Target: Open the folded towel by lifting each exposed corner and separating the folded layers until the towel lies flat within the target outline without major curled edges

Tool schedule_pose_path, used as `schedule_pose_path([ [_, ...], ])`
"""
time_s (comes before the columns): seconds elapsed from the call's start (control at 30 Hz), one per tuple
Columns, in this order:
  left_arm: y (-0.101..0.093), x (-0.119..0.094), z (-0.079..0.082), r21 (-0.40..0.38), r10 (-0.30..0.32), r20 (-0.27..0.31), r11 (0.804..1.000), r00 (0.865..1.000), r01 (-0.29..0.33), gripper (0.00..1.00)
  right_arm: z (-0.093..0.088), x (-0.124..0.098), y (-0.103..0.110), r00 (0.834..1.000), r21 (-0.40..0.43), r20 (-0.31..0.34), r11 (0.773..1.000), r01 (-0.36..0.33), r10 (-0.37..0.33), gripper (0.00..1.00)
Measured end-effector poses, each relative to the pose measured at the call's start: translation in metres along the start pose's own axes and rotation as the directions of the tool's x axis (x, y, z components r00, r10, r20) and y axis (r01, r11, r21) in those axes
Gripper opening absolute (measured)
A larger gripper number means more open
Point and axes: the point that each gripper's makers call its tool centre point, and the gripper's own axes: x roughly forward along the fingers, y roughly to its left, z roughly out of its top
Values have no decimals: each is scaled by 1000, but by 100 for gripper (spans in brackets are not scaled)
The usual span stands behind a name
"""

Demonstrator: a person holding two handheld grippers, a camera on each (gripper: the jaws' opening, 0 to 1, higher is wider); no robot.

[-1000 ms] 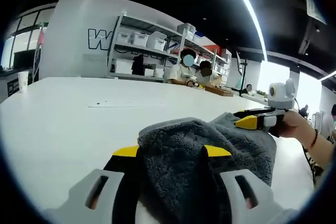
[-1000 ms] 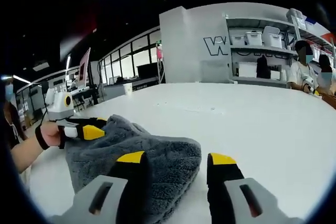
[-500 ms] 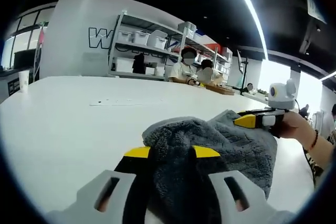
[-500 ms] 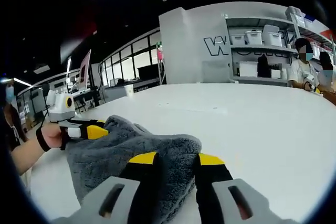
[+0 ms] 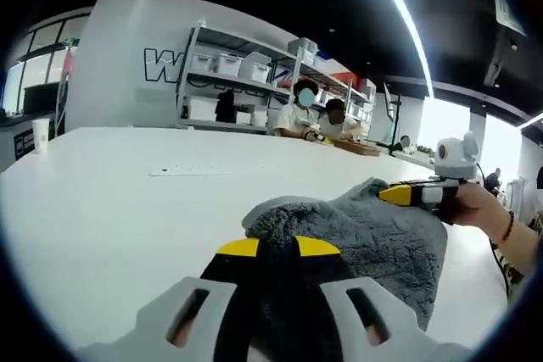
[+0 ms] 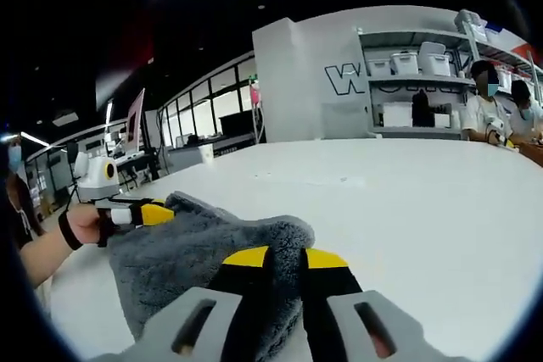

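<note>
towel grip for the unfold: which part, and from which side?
Grip the towel at its two near corners, coming in low along the table. The cloth bunches into thick folds there. The left gripper and right gripper each look shut on one such corner.

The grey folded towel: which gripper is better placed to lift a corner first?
Neither clearly: the left gripper and the right gripper each pinch a corner of the grey fluffy towel, so lifting both apart seems best.
</note>
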Motion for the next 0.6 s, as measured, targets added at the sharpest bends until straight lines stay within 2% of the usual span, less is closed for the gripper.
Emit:
schedule_pose_path([
  [0.3,1,-4,9,-40,-11,33,999,999,12,9,6,-4,0,999,13,34,1000,0,0,0],
  [0.5,4,-6,11,-81,-15,41,997,999,18,8,4,-3,3,999,17,30,1000,-19,19,0],
  [0.6,9,-8,11,-94,-4,37,996,999,8,3,3,-4,3,999,13,29,1000,-21,20,0],
])
